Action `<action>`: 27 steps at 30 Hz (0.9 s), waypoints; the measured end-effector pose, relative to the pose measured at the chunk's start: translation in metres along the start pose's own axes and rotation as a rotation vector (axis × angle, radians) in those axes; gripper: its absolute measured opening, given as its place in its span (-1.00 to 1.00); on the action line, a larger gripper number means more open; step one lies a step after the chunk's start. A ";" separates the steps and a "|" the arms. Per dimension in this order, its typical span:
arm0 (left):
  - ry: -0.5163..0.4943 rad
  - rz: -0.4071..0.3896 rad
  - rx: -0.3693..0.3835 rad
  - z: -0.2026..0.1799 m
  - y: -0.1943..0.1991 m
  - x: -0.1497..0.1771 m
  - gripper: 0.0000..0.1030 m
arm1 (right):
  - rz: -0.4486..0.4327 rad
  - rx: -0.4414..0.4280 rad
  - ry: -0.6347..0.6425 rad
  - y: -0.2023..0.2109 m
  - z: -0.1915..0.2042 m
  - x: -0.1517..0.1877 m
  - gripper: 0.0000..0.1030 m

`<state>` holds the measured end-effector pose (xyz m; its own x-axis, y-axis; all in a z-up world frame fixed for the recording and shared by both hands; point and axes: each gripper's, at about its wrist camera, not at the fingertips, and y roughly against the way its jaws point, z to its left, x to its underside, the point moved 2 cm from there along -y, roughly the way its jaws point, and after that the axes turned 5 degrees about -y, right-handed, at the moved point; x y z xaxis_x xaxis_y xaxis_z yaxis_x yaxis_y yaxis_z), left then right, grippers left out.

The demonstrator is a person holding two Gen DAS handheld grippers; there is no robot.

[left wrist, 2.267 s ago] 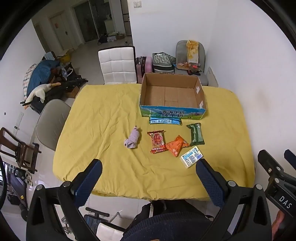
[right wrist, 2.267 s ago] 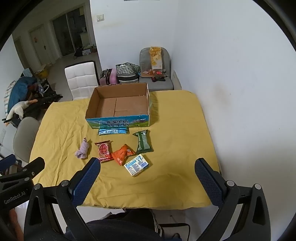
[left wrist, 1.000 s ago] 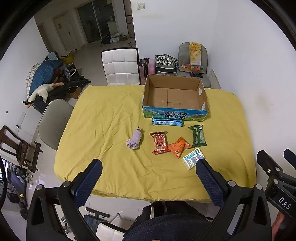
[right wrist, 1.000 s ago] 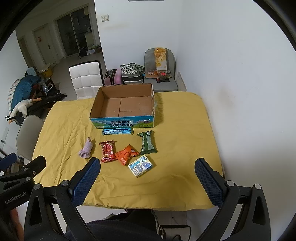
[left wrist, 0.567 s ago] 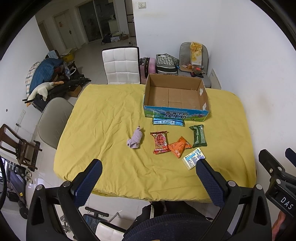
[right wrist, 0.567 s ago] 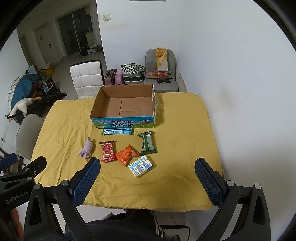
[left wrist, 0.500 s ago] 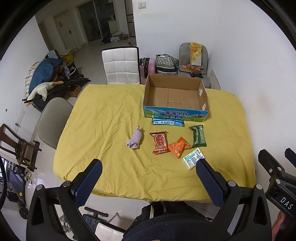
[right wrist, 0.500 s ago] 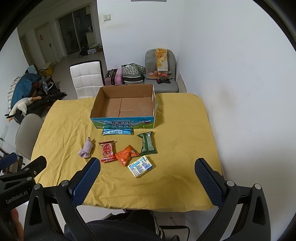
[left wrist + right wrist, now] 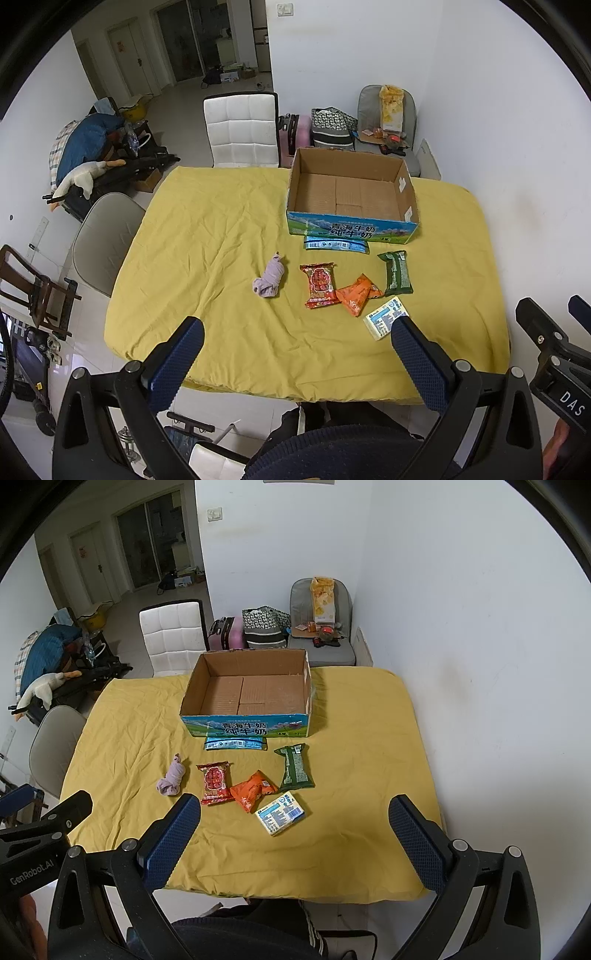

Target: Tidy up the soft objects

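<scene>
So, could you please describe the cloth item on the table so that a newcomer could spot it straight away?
Start at the open cardboard box on the yellow table. A row of packets lies in front of it, and the rolled lilac sock sits at that row's left end, beside the red packet. It is the only fabric piece there, dull and unprinted.

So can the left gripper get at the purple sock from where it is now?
Probably yes. The left gripper is open and holds nothing, and the purple sock lies alone on the yellow tablecloth, apart from the red snack packet.
</scene>
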<state>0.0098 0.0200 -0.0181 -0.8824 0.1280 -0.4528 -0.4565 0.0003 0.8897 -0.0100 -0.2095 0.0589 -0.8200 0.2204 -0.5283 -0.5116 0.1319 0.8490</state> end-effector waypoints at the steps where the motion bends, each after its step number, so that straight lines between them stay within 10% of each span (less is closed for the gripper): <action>1: 0.003 -0.001 0.000 0.001 0.000 -0.001 1.00 | -0.001 0.000 0.000 0.000 0.000 0.000 1.00; 13: 0.028 0.057 0.005 0.006 -0.035 -0.018 1.00 | 0.048 0.002 -0.021 -0.030 -0.002 -0.011 1.00; 27: 0.042 0.348 -0.010 -0.004 -0.261 -0.028 1.00 | 0.463 0.013 -0.205 -0.283 -0.039 0.022 1.00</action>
<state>0.1530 0.0128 -0.2380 -0.9891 0.0781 -0.1247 -0.1285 -0.0455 0.9907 0.1067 -0.2792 -0.1927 -0.8920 0.4438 -0.0860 -0.1024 -0.0132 0.9947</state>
